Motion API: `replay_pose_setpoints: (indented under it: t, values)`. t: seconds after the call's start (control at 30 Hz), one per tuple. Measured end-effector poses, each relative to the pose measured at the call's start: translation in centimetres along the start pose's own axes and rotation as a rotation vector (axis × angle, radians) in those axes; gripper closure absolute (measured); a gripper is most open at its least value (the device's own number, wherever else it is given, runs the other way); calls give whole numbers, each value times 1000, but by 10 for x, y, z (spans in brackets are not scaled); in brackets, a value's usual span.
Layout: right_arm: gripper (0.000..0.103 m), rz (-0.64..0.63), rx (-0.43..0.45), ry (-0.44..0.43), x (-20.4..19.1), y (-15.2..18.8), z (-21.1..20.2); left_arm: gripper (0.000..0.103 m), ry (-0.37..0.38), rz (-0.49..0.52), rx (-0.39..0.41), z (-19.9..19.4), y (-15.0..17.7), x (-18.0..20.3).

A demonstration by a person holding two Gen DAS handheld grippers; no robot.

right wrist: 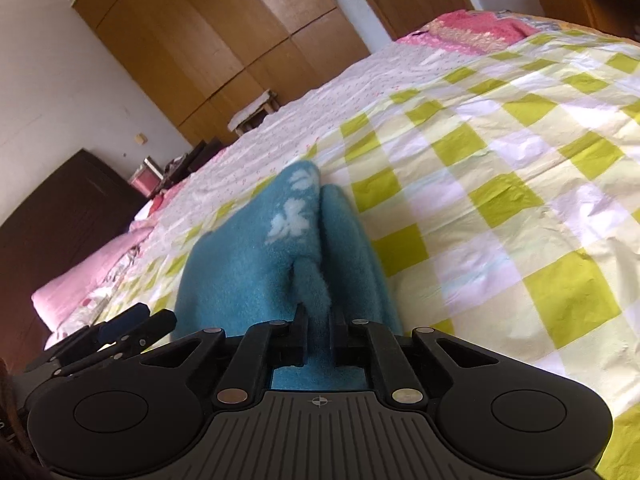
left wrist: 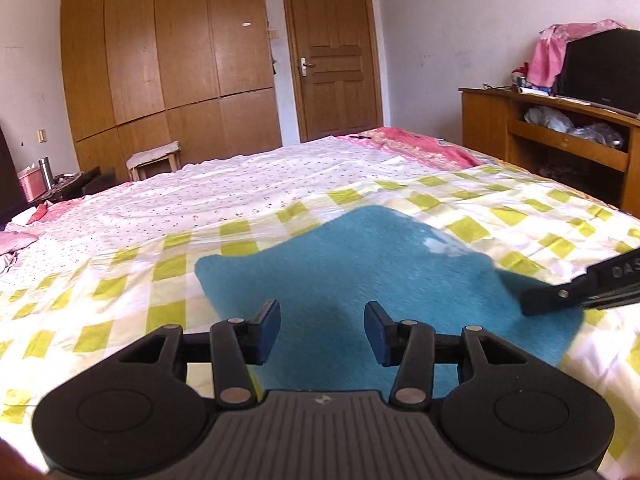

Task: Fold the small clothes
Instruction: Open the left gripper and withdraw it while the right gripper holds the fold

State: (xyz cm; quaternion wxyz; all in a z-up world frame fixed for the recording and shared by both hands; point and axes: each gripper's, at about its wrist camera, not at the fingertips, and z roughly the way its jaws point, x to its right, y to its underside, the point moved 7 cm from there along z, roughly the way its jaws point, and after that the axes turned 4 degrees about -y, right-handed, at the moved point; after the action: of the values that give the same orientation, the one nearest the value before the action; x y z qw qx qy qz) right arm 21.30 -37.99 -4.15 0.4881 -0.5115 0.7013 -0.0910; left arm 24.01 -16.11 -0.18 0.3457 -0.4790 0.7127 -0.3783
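A small teal fleece garment (left wrist: 360, 280) with white flower prints lies on the green-and-white checked bedsheet (left wrist: 120, 280). My left gripper (left wrist: 322, 330) is open, its blue pads hovering over the garment's near edge. My right gripper (right wrist: 318, 334) is shut on a fold of the teal garment (right wrist: 248, 280) and lifts that edge into a ridge. The right gripper also shows in the left wrist view (left wrist: 580, 292) at the garment's right side. The left gripper shows at the lower left of the right wrist view (right wrist: 116, 328).
The bed carries a floral white sheet (left wrist: 240, 184) and a pink blanket (left wrist: 416, 144) farther back. A wooden cabinet (left wrist: 560, 136) stands right of the bed, a stool (left wrist: 154, 158) and wardrobe (left wrist: 168, 48) behind it. Pink pillows (right wrist: 80, 280) lie at the left.
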Motion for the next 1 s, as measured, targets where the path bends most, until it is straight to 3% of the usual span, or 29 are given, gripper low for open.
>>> replay_pose_setpoints:
  t: [0.1,0.23,0.37,0.5,0.6,0.67,0.7,0.8,0.9,1.0]
  values:
    - [95,47,-51,39,19,6,15,51,-21,0,-69,31,12,1]
    - [95,18,-62,50,19,8,21,49,-51,26,-50,35,16,7]
    - [82,-92,-8,96,1,6,13,50,-40,10,-50,31,15,2]
    - [50,-299,139,200,-25,0,0,49,-21,-34,-48,13,14,-10]
    - [48,-343,124,155,-37,-3,11,48,-4,-54,-52,-3,23,-19]
    - [47,-359,97,173,-38,-11,28,47,3,-56,-69,-7,31,-23]
    - [44,-356,86,197,-36,-15,36,47,8,-62,-81,-8,35,-25]
    - [34,-262,44,139,-24,-21,52,43,60,-132,-123,-6,44,-30]
    - [25,-265,12,154,-14,-20,66,41,112,-218,-157,3,46,-31]
    - [23,-194,-19,113,1,-17,73,36,161,-276,-183,15,44,-26]
